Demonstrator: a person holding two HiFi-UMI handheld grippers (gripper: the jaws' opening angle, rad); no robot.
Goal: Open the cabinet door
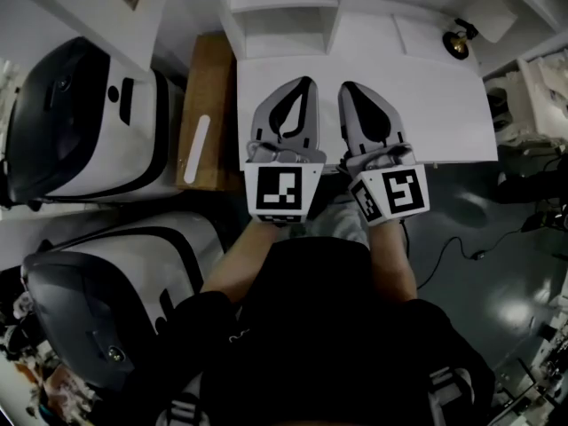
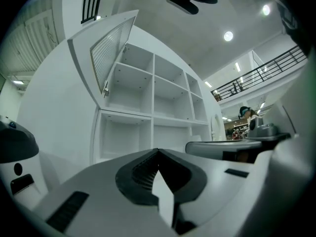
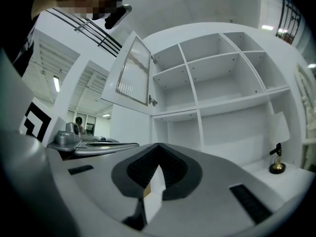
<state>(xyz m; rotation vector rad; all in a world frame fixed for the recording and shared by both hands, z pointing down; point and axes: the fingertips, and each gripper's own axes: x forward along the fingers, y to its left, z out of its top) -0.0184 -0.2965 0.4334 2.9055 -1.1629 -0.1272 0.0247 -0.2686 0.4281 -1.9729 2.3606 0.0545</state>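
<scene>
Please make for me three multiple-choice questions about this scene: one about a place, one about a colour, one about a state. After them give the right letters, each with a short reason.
1. Where does the small brass object stand?
A. on the white counter
B. inside a top compartment
C. on the floor

2. What colour is the shelf unit?
A. brown
B. white
C. black

3. How is the ribbed door at the unit's upper left?
A. shut
B. lying on the counter
C. swung open

Answers: 1 A, it stands on the counter below the shelves. 2 B, all its walls and boards are white. 3 C, it stands out from the frame, with bare compartments showing beside it.
</scene>
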